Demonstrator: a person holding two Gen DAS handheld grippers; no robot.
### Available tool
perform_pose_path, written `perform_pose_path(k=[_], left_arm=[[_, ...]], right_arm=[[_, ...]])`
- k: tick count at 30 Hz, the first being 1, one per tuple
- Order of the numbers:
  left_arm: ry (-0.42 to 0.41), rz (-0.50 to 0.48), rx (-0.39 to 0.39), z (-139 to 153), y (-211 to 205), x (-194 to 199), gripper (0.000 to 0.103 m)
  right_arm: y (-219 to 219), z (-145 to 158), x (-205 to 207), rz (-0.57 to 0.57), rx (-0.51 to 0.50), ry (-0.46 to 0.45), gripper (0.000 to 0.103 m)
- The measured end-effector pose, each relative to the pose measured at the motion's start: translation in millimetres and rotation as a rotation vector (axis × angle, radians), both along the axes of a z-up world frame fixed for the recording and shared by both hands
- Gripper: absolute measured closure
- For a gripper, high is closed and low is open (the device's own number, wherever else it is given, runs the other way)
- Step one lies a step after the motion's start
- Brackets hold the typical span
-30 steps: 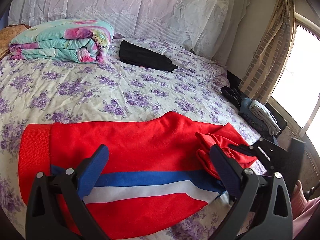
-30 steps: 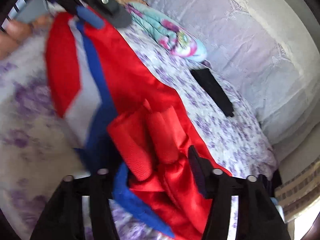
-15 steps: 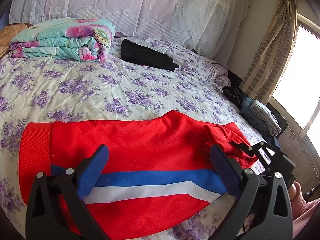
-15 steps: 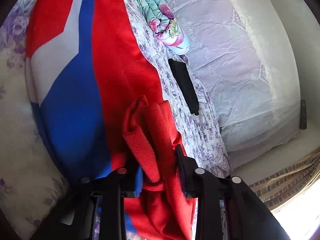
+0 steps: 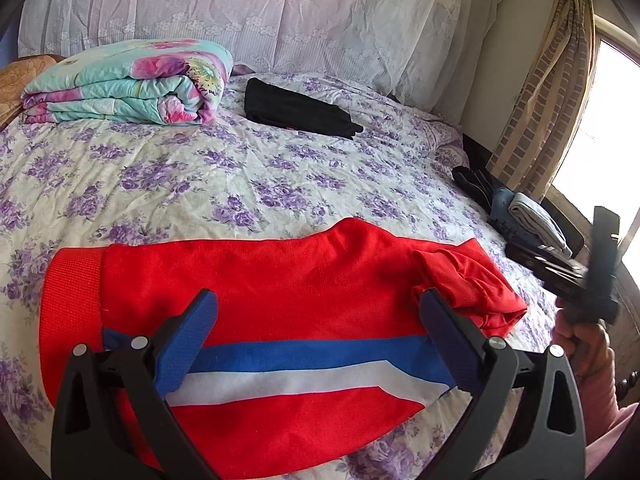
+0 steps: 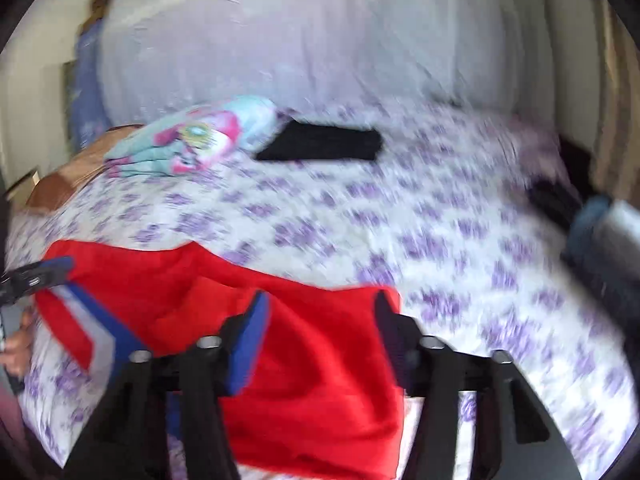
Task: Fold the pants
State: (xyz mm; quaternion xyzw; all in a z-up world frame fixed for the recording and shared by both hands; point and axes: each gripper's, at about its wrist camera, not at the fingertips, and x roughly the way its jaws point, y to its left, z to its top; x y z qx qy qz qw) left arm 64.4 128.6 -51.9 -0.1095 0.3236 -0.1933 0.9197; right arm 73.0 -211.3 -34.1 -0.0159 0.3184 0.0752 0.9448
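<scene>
The red track pants (image 5: 256, 292) lie flat across the near edge of the bed (image 5: 280, 176), on its purple-flowered sheet, with a blue and a white stripe running along the leg. Their ribbed cuff sits at 9 o'clock in the left wrist view, and a bunched red fold rests on top at 3 o'clock.

The left gripper (image 5: 316, 336) hovers over the striped part with its jaws spread wide, holding nothing. The right gripper (image 6: 320, 332) shows in the left wrist view at 3 o'clock, off the bed edge, held in a hand (image 5: 584, 344). In its own blurred view its jaws stand apart over the red cloth with no fabric pinched between them; whether they touch the cloth cannot be told.

Toward 11 o'clock a folded floral quilt (image 5: 128, 84) lies by the lace-covered headboard (image 5: 260, 12). A folded black garment (image 5: 296, 110) lies just beside it, toward 12 o'clock. At 2 o'clock, beyond the bed edge, dark and grey clothes (image 5: 524, 216) are piled below a checked curtain (image 5: 536, 92).
</scene>
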Motion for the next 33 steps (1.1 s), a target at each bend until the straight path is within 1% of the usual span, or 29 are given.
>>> perform_pose_path(k=[1,2,3,4,6,8,9,10,11,13,14,15,16,17,18,19,21,23,25,27,28,30,31,33], left_arm=[[-0.003,0.000,0.005,1.7,-0.7,-1.3,0.004],[-0.005,-0.004,0.009,4.1,-2.0,-3.1,0.004],[-0.011,-0.014,0.014,8.2,-4.9,-6.6,0.004],[-0.021,-0.024,0.018,12.3,-8.0,-9.8,0.004],[-0.044,-0.055,0.024,22.4,-19.3,-14.3,0.004],[-0.058,-0.108,0.007,32.5,-35.5,-13.9,0.004],[-0.062,-0.157,-0.015,39.9,-49.6,-11.1,0.004],[-0.063,-0.197,-0.032,45.2,-63.2,-8.1,0.004],[-0.065,-0.238,-0.044,50.1,-77.7,-4.9,0.004],[-0.059,-0.310,-0.049,56.7,-112.5,2.3,0.006],[-0.058,-0.337,-0.044,57.3,-128.0,4.6,0.010],[-0.060,-0.363,-0.025,55.4,-146.2,7.0,0.025],[-0.046,-0.385,0.001,50.4,-161.8,9.9,0.039],[-0.008,-0.400,0.035,41.1,-178.7,15.5,0.047],[0.029,-0.404,0.054,31.6,-188.4,21.0,0.059],[0.059,-0.406,0.068,22.4,-195.1,23.6,0.066],[0.126,-0.399,0.097,2.0,-202.8,29.6,0.069],[0.160,-0.384,0.119,-12.3,-202.2,30.6,0.072],[0.176,-0.385,0.110,-22.7,-199.6,28.1,0.072],[0.180,-0.379,0.101,-26.7,-197.3,25.3,0.074],[0.177,-0.380,0.095,-28.1,-196.6,24.8,0.074],[0.178,-0.382,0.084,-29.2,-195.1,25.5,0.074],[0.177,-0.384,0.079,-28.3,-194.3,25.7,0.074],[0.178,-0.387,0.073,-28.5,-193.2,25.7,0.074]], right_arm=[[-2.4,-12.8,7.2,-0.011,-0.001,0.057,0.069],[1.1,-32.8,12.6,-0.010,-0.029,0.144,0.070],[8.2,-47.5,11.7,0.003,-0.061,0.194,0.070],[17.8,-52.1,1.6,0.009,-0.128,0.152,0.070],[33.7,-50.0,-14.3,0.050,-0.226,0.126,0.071],[38.6,-46.0,-22.1,0.071,-0.253,0.105,0.070],[33.3,-42.1,-20.6,0.075,-0.232,0.097,0.068],[25.8,-35.7,-24.9,0.071,-0.186,0.085,0.062],[17.9,-31.0,-28.2,0.058,-0.144,0.074,0.059],[-2.4,-22.3,-32.9,0.018,-0.048,0.054,0.058],[-14.3,-17.4,-36.4,-0.009,-0.007,0.039,0.058],[-22.1,-14.2,-37.9,-0.032,0.011,0.024,0.058],[-28.7,-12.4,-35.7,-0.046,0.018,0.012,0.058],[-35.2,-8.2,-33.9,-0.065,0.030,-0.004,0.058],[-39.1,-7.6,-31.6,-0.073,0.043,-0.013,0.058],[-43.3,-4.4,-27.1,-0.074,0.068,-0.026,0.059],[-46.2,-2.6,-16.2,-0.064,0.098,-0.039,0.062],[-44.4,-5.0,-0.1,-0.041,0.114,-0.029,0.066],[-41.0,-16.3,22.8,0.010,0.142,0.033,0.067],[-38.1,-44.4,51.2,-0.001,0.129,0.173,0.069],[-42.1,-50.9,55.5,-0.003,0.163,0.188,0.069],[-45.0,-40.7,46.0,-0.009,0.180,0.159,0.069],[-46.9,-32.9,36.5,-0.024,0.178,0.126,0.067],[-50.3,-16.1,8.7,-0.012,0.200,0.051,0.066]])
